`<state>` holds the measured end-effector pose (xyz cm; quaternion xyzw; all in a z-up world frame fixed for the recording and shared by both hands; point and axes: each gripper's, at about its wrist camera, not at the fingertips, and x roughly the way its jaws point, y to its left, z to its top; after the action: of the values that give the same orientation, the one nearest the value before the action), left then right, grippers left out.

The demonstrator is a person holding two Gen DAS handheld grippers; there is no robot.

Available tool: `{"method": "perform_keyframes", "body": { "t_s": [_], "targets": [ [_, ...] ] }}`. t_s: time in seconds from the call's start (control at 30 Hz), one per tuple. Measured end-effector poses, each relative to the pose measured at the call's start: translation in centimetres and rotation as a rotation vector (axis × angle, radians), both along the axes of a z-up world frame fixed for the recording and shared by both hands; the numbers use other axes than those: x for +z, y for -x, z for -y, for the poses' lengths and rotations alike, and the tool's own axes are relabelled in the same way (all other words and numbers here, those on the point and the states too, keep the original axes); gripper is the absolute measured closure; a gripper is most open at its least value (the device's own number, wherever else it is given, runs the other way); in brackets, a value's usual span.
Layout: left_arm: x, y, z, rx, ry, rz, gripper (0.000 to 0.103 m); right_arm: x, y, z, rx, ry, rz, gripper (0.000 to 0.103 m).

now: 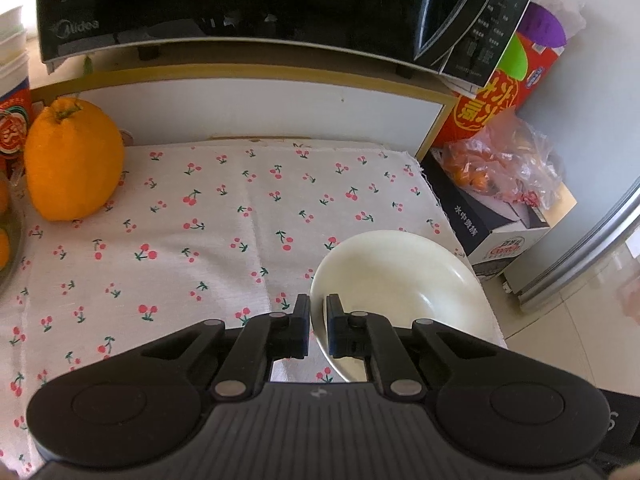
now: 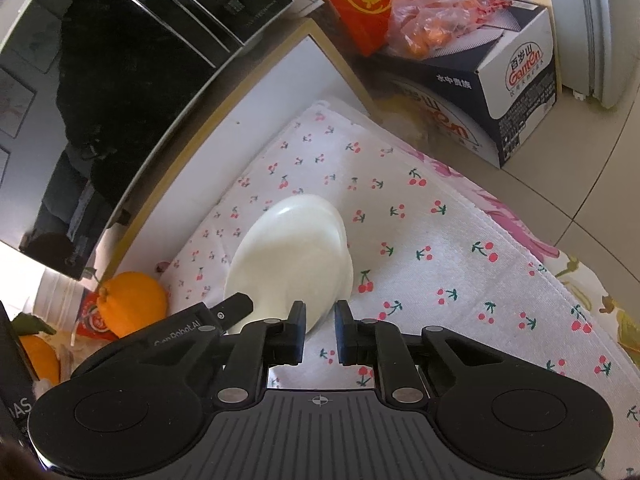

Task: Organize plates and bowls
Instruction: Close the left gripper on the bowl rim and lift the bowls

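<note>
A cream bowl (image 1: 400, 280) sits tilted at the right end of the cherry-print cloth (image 1: 180, 220). My left gripper (image 1: 319, 312) is shut on the bowl's left rim, one pad inside and one outside. In the right wrist view the same bowl (image 2: 288, 256) stands on edge on the cloth (image 2: 420, 264), its glossy side towards me. Its near rim lies between the fingertips of my right gripper (image 2: 320, 316), which is shut on it. The left gripper's finger (image 2: 236, 306) shows at the bowl's lower left edge.
A black microwave (image 1: 240, 0) overhangs the back of the shelf. A big orange (image 1: 74, 160) stands at the cloth's left end, near stacked white containers (image 1: 12, 48). Right of the table are a carton (image 1: 500, 232), a bag of small oranges (image 1: 500, 160) and a red box (image 1: 492, 96).
</note>
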<state>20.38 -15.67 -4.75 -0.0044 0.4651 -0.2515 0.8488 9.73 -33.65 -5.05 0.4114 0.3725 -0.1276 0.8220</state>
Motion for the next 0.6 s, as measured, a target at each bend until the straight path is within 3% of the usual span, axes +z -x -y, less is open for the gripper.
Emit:
{"method": "perform_keyframes", "body": {
  "t_s": [0.6],
  "targets": [
    [4.0, 3.7, -3.8, 0.07, 0.069, -0.006, 0.095, 3.9, 3.2, -1.3, 0.079, -0.02, 0.069, 0.088]
  ]
}}
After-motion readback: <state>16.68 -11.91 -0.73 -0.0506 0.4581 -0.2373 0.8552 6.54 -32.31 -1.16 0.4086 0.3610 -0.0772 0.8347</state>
